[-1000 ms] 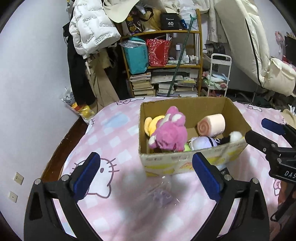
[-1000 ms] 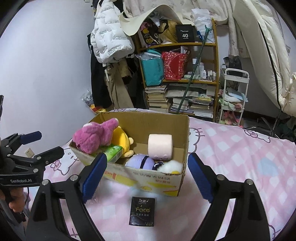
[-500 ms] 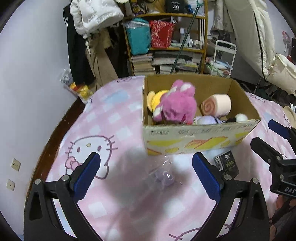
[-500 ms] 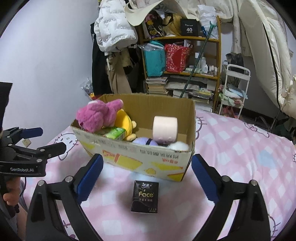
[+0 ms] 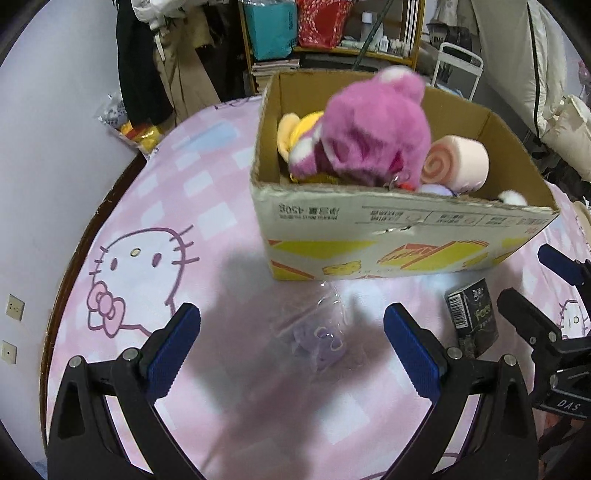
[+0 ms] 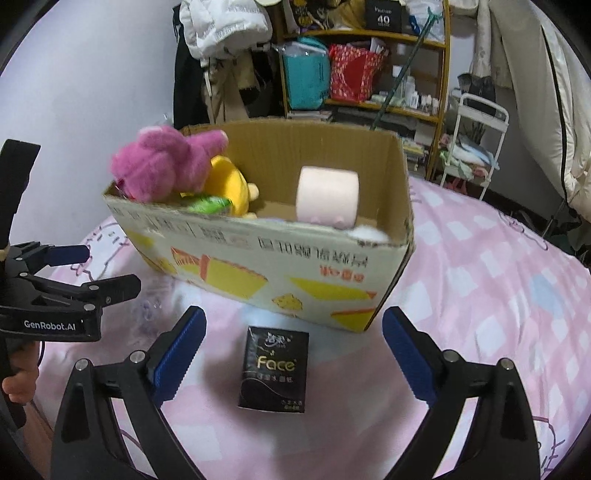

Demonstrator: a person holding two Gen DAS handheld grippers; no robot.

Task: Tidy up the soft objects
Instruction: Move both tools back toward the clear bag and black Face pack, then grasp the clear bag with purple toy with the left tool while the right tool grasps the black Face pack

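Observation:
A cardboard box (image 5: 399,236) (image 6: 280,273) stands on the pink bed. In it are a pink plush bear (image 5: 373,129) (image 6: 162,166), a yellow plush (image 6: 229,188), a pink roll cushion (image 5: 456,164) (image 6: 327,195) and a green item (image 6: 207,203). A clear bag with a small purple item (image 5: 321,338) lies in front of the box, between the fingers of my open left gripper (image 5: 291,350). A black tissue pack (image 6: 274,369) (image 5: 472,314) lies between the fingers of my open right gripper (image 6: 291,360). Both grippers are empty.
The bed cover (image 5: 155,258) is pink checked with cat prints. The wall (image 5: 44,147) is close on the left. A cluttered bookshelf (image 6: 365,74), hanging coats (image 6: 218,33) and a white trolley (image 6: 476,147) stand behind the bed.
Both grippers have moved down and closer to the bed in front of the box. The purple bag and the tissue pack now lie between their fingers. Both stay open.

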